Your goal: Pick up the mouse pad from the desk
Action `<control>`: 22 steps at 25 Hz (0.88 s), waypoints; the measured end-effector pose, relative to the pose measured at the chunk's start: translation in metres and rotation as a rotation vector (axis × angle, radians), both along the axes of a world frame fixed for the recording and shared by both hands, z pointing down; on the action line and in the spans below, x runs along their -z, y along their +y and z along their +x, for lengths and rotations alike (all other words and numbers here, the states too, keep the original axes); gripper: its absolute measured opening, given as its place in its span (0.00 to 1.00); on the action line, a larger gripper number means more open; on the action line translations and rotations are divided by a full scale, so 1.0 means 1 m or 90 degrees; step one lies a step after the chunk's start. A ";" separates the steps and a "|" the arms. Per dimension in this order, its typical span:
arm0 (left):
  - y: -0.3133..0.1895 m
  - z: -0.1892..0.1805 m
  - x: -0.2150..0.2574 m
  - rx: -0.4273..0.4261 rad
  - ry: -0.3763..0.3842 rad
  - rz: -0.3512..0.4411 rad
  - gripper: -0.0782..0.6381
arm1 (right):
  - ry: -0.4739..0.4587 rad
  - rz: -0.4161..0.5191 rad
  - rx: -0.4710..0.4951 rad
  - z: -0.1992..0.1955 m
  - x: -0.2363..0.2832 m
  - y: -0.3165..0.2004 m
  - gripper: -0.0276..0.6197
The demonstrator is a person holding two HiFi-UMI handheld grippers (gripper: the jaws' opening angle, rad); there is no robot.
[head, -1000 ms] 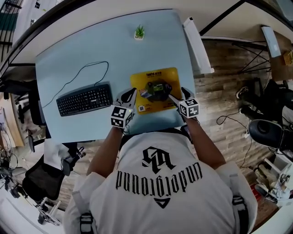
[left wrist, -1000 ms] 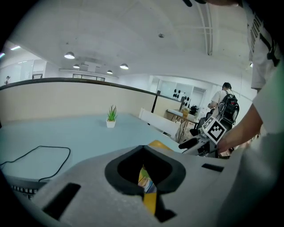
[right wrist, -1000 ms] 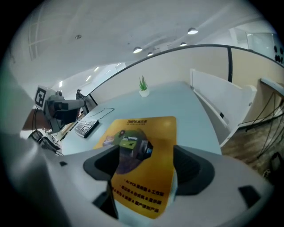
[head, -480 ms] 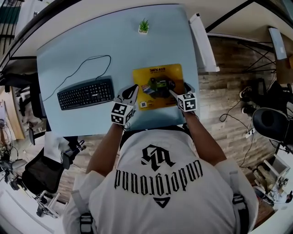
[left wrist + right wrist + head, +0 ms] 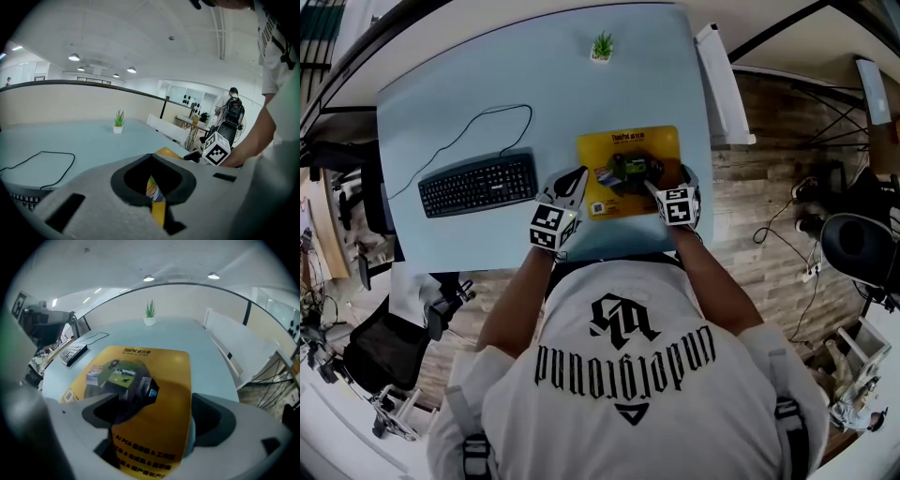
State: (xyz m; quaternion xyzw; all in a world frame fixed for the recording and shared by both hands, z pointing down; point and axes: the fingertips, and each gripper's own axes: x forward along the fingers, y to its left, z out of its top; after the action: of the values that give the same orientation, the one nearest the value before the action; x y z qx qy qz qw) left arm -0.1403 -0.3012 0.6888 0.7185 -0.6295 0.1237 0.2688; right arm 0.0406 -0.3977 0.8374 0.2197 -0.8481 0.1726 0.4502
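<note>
The yellow mouse pad (image 5: pixel 628 161) with a printed picture lies flat on the light blue desk (image 5: pixel 487 84), near its front right corner. My right gripper (image 5: pixel 668 184) hangs over the pad's near right part. It is open, and its jaws have just been opening wide. In the right gripper view the pad (image 5: pixel 159 376) runs between the jaws of the right gripper (image 5: pixel 154 420), and the pads do not press on it. My left gripper (image 5: pixel 574 181) sits at the pad's left edge, shut and holding nothing. Through the left gripper (image 5: pixel 152 185) only a narrow strip of the yellow pad (image 5: pixel 158 213) shows.
A black keyboard (image 5: pixel 478 184) with its cable (image 5: pixel 478 129) lies left of the pad. A small potted plant (image 5: pixel 602 47) stands at the desk's far edge. A white panel (image 5: pixel 724 82) runs along the desk's right side. An office chair (image 5: pixel 384 370) stands at the lower left.
My right gripper has sunk toward the pad and its jaws have spread wider. The left gripper has stayed where it was.
</note>
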 end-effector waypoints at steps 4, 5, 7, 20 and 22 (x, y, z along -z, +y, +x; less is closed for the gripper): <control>0.003 -0.004 0.003 0.005 0.004 0.002 0.12 | 0.004 0.006 0.001 -0.001 0.000 0.001 0.76; 0.004 -0.005 0.003 0.006 0.005 0.003 0.12 | 0.003 0.005 -0.001 -0.001 0.000 0.000 0.75; 0.007 -0.007 0.004 0.007 0.006 0.004 0.12 | 0.003 0.004 -0.006 -0.001 0.000 -0.002 0.74; 0.027 -0.021 0.022 0.008 0.009 0.020 0.12 | -0.022 -0.051 0.054 -0.026 0.015 0.031 0.10; 0.033 -0.022 0.025 0.005 0.009 0.020 0.12 | -0.032 -0.050 0.046 -0.028 0.021 0.034 0.08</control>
State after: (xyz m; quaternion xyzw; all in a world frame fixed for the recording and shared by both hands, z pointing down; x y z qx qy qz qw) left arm -0.1620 -0.2686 0.6636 0.7213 -0.6321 0.1078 0.2619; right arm 0.0131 -0.3638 0.8163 0.1669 -0.8590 0.1950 0.4430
